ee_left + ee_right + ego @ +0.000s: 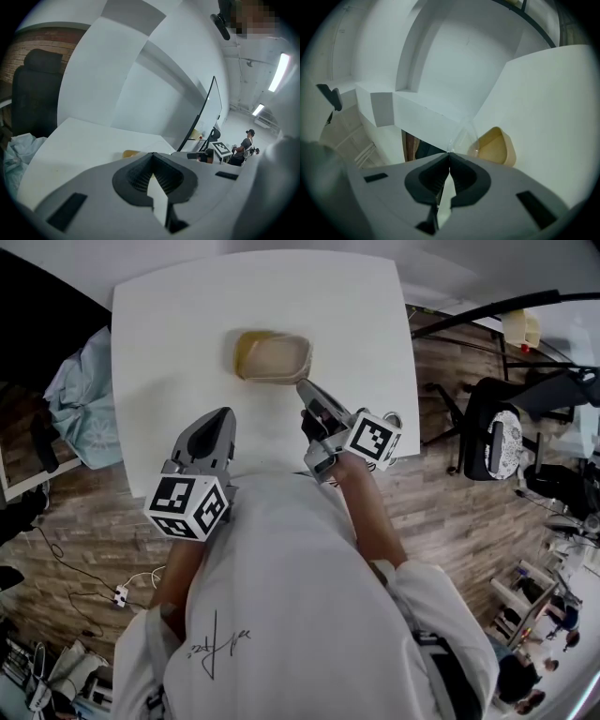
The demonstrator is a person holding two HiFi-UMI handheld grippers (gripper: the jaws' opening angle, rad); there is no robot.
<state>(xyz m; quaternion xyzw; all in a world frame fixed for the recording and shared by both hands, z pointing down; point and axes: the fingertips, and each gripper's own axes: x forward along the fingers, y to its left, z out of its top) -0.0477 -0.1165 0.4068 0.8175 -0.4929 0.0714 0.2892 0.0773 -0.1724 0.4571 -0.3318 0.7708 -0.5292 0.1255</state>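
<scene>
the tan plastic tub sits in the middle of the desk. the right gripper is at the tub's near corner, fingers together, apparently pinching a clear flap. the left gripper hangs near the tub's left, fingers together and empty. the tub looks light, so a slow, steady pinch suits it.

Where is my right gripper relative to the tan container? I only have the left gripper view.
Observer: Head view shows the right gripper with its tip at the near right corner of the tan container.
Operator: Holding anything?
Observer: The right gripper view shows its jaws together, apparently pinching a clear film that runs toward the container's rim.
Operator: And my left?
Observer: The left gripper is over the white table, nearer you than the container and apart from it.
</scene>
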